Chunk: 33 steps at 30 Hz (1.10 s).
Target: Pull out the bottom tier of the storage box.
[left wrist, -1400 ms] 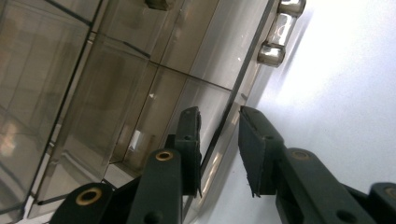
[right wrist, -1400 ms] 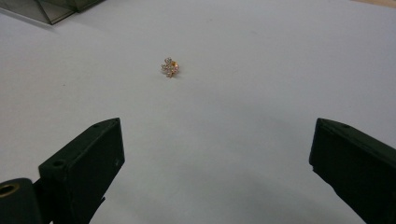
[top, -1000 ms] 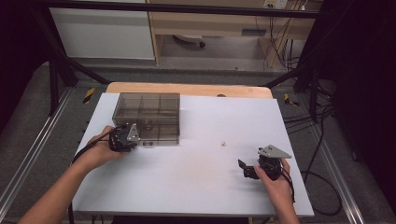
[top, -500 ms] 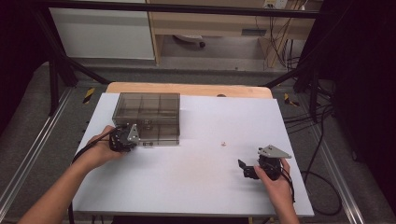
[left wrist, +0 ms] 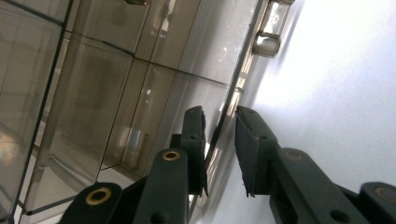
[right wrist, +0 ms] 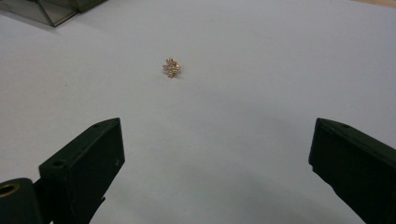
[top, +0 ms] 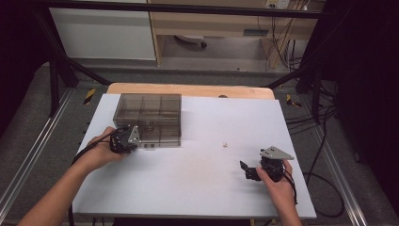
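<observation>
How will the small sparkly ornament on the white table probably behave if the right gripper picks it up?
The ornament looks tiny and stone-set, so it is probably very light and may skid on the smooth table when nudged. Its knobbly, irregular shape suggests it will tip rather than roll. The right gripper has wide flat pads, so it could easily slip out.

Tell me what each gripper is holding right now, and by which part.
The left gripper straddles the front edge of the clear compartment box; whether its pads press cannot be told. The right gripper is open and holds nothing.

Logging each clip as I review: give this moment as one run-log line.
left hand-held gripper: jaws straddle compartment box front lid edge, narrow gap | right hand-held gripper: open, aimed at jewelled ring | table: white
</observation>
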Each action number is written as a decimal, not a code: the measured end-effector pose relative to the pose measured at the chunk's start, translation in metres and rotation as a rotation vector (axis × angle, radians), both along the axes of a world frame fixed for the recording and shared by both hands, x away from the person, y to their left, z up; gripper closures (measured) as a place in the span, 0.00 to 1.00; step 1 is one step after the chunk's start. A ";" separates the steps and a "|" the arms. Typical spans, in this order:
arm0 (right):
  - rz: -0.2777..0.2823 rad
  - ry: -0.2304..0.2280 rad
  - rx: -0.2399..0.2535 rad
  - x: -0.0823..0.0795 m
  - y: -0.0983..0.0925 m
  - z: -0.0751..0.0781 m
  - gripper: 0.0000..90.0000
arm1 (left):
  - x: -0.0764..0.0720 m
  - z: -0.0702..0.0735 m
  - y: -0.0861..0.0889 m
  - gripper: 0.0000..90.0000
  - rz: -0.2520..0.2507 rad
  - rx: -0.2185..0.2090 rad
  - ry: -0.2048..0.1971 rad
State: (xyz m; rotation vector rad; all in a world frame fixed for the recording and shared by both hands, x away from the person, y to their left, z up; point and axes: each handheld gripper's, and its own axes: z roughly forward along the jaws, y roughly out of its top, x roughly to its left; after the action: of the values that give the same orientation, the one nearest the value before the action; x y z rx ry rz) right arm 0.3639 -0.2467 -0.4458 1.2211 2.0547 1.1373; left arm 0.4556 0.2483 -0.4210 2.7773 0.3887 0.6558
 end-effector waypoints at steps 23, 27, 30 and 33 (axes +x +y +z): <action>0.007 -0.001 -0.004 0.000 0.000 0.000 0.04 | -0.007 0.006 0.004 0.87 -0.074 0.037 0.041; 0.009 0.002 -0.003 0.001 0.001 -0.001 0.04 | -0.007 0.007 0.005 0.88 -0.081 0.040 0.038; 0.011 0.005 -0.003 0.000 0.001 0.000 0.04 | -0.008 0.008 0.006 0.89 -0.088 0.045 0.038; 0.011 0.005 -0.003 0.000 0.001 -0.001 0.04 | -0.008 0.009 0.006 0.89 -0.094 0.049 0.039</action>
State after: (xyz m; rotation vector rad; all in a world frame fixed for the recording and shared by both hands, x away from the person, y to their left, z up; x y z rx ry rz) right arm 0.3643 -0.2455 -0.4464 1.2139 2.0684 1.1376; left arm 0.4474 0.2544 -0.4124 2.8384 0.2506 0.5972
